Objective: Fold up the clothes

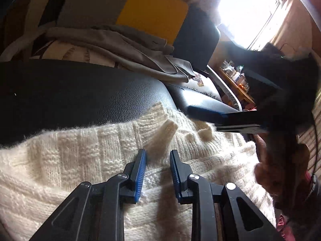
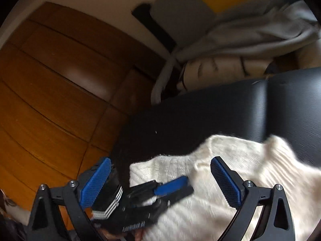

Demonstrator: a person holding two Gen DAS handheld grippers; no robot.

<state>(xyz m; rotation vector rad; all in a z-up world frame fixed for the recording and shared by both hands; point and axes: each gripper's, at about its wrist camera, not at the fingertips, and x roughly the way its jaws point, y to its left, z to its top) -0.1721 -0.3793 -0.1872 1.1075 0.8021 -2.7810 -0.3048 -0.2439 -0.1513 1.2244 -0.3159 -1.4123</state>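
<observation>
Cream ribbed knit sweater (image 1: 84,160) lies on the black leather seat (image 1: 70,92), under both tongs. Left gripper (image 1: 157,160) released, part-open over a raised fold; right gripper (image 2: 160,177) spread wide, empty. Early fold step; next, pinch an edge.

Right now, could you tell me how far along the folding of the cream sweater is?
Early. Done: the cream knit sweater lies on the black leather seat, rumpled, no neat fold visible. In hand: nothing; the left gripper hovers open over it, the right gripper is wide open. Left: all the folding, plus the grey garment behind.
</observation>
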